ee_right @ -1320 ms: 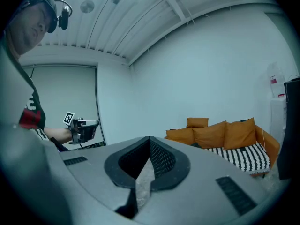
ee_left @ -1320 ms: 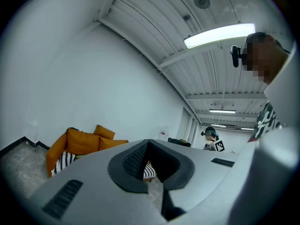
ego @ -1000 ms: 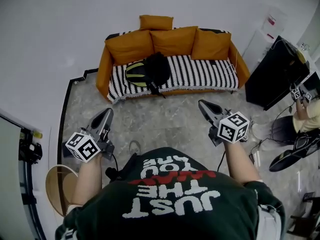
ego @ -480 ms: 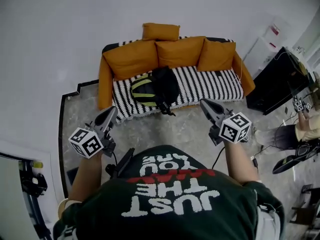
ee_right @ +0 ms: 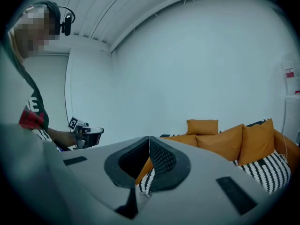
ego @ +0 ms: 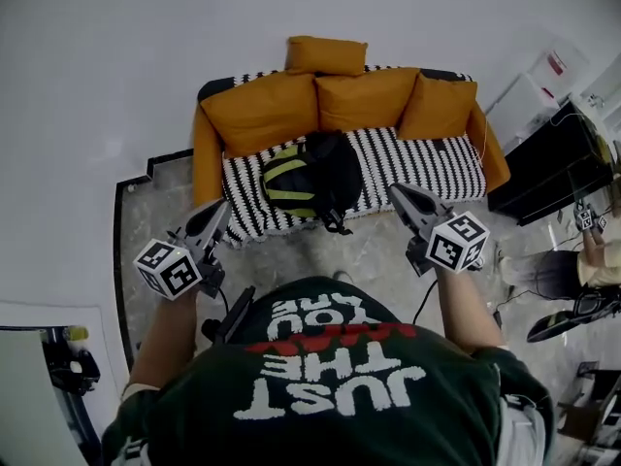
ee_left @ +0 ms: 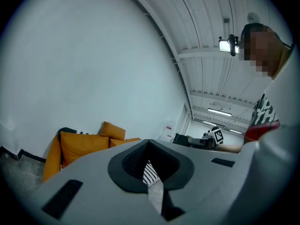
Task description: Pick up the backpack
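Observation:
A black backpack with yellow-green stripes (ego: 309, 176) lies on the left half of the striped seat of an orange sofa (ego: 208, 149) in the head view. My left gripper (ego: 222, 212) hangs at the sofa's front left edge, left of the backpack, jaws shut and empty. My right gripper (ego: 396, 194) sits to the right of the backpack over the seat's front edge, also shut with nothing in it. The backpack is hidden behind the jaws in both gripper views; only orange cushions (ee_right: 227, 141) and striped fabric (ee_left: 150, 173) show there.
Several orange cushions (ego: 367, 98) line the sofa back. A black cabinet (ego: 561, 161) stands at the right, with another person's legs and shoes (ego: 568, 304) near it. A white wall rises behind the sofa. Grey stone floor (ego: 155, 197) lies in front.
Both grippers and the person have moved forward toward the sofa; the sofa and backpack now appear larger and closer, with the grippers flanking the backpack. Jaws stayed shut.

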The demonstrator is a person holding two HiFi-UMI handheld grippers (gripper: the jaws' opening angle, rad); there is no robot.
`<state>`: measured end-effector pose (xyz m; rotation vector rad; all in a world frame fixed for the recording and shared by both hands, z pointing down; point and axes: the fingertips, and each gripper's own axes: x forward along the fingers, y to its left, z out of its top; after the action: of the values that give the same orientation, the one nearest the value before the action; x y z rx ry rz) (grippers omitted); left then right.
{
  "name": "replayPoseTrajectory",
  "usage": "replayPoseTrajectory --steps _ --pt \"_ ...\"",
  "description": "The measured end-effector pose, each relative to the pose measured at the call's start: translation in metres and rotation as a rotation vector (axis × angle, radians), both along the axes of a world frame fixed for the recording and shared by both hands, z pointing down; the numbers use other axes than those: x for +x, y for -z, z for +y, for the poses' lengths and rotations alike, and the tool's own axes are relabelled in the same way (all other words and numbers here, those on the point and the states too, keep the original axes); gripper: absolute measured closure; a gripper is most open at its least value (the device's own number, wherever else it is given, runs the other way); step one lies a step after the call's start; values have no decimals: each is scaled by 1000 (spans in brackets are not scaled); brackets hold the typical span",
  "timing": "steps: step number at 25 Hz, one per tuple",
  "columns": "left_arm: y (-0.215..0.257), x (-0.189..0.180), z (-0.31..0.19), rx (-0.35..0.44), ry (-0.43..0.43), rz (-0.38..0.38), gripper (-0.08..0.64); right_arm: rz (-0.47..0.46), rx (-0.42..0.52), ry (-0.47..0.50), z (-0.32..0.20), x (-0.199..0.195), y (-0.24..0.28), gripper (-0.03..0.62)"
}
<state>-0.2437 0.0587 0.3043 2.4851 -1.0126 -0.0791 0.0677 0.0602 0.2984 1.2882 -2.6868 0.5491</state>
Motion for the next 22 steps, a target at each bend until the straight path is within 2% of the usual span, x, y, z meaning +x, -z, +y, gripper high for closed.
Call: replayPoseTrajectory --steps 8,11,13,18,22 --pt "-20 32 -92 -4 73 -92 549 -37 -13 128 -118 25 -34 561" --pt "-32 52 -128 -31 126 -138 549 -28 -18 198 -166 39 -45 561" --pt "-41 70 -149 -52 131 -171 549 -29 -18 236 -195 47 -48 561" --pt "-74 102 -188 -97 54 -291 548 -12 -29 292 -245 41 -64 561" --pt "-107 109 -223 -107 -29 -353 546 3 -40 295 -267 27 -80 561"
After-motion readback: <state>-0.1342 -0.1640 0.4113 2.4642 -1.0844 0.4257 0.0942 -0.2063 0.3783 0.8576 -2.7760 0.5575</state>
